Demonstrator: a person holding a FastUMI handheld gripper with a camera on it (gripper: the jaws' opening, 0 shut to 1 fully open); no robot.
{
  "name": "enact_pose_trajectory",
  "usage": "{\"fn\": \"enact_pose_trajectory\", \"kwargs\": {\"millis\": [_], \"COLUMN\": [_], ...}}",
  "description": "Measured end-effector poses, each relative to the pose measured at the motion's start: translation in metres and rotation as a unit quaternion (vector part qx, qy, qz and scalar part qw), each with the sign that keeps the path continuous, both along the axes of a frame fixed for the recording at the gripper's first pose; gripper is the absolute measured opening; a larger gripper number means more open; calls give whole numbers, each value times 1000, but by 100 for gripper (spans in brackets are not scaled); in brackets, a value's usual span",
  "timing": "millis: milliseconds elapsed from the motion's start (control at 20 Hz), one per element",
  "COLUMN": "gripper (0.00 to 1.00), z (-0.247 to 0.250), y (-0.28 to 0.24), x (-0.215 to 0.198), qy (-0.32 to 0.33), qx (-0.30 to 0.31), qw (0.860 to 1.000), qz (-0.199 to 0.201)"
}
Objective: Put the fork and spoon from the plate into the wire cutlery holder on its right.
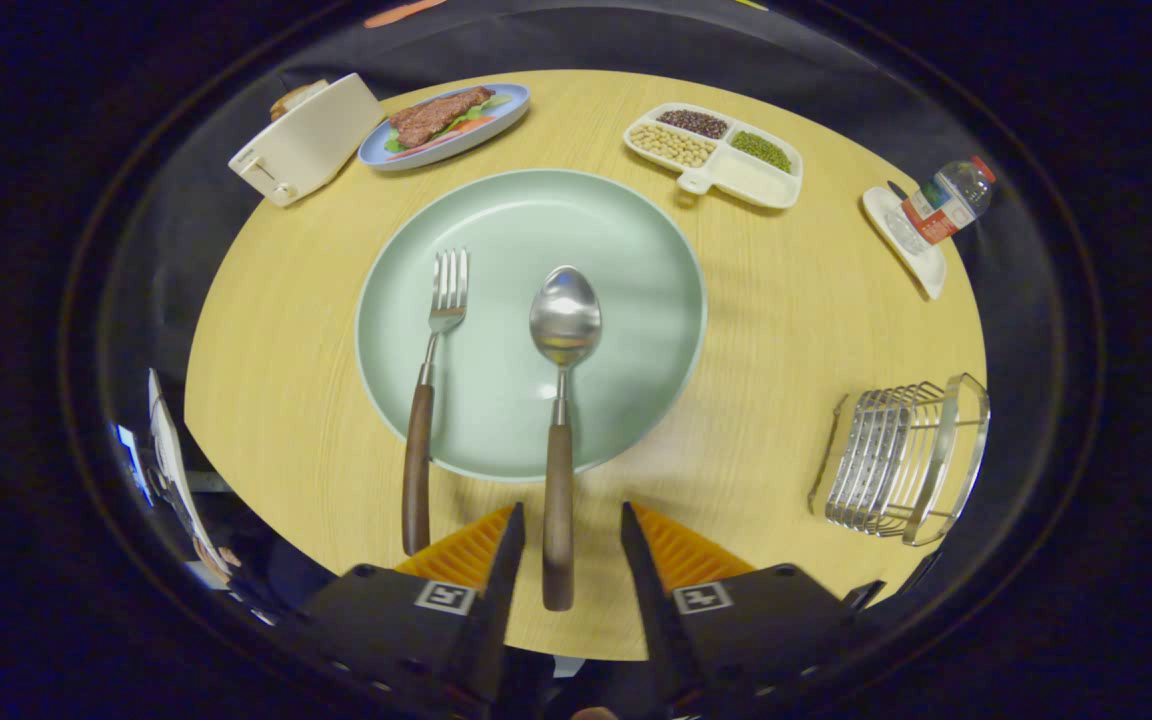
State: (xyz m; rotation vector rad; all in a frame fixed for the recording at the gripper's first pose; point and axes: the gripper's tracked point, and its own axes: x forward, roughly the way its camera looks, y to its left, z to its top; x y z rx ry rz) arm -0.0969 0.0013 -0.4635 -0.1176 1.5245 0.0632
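The gripper point(572, 525) hovers low over the near edge of a round wooden table point(796, 330), its two fingers point(508, 560) spread apart with a clear gap between them. The wooden handle of the spoon point(561, 400) lies in that gap, running straight away from the camera; neither finger touches it, so the gripper is open and holds nothing.

The spoon's bowl rests face up near the middle of a pale green plate point(626, 260), while its handle crosses the plate's near rim and reaches out over the table. The fork point(431, 400) lies just to the left of the spoon and roughly parallel to it, tines pointing away on the plate, its wooden handle also overhanging the near rim and ending just beside the left finger.

The wire cutlery holder point(901, 460) stands to the right of the plate, well apart from it, close to the table's right edge; nothing shows inside it.

Beyond the plate, a white divided tray point(726, 180) holds beans and grains in separate compartments. To its left sits a blue oval plate point(511, 110) carrying a piece of meat on greens, and next to that a cream toaster point(304, 140). At the far right a plastic bottle point(948, 200) lies over a small white dish point(921, 262)
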Motion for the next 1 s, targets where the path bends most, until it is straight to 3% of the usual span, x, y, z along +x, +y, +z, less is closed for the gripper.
{"fn": "enact_pose_trajectory", "kwargs": {"millis": [100,150,250,300,350,650,1000], "gripper": [30,30,9,9,1,1,1], "z": [0,-1,1,5,3,30,101], "y": [2,1,1,1,0,-5,-27], "x": [-1,-1,-2,-2,-4,2,11], "qy": [8,9,13,16,18,2,-29], "qx": [6,9,13,17,21,42,93], "qw": [1000,1000,1000,1000,1000,999,993], "qz": [-2,-2,-2,-9,-13,-27,-63]}}
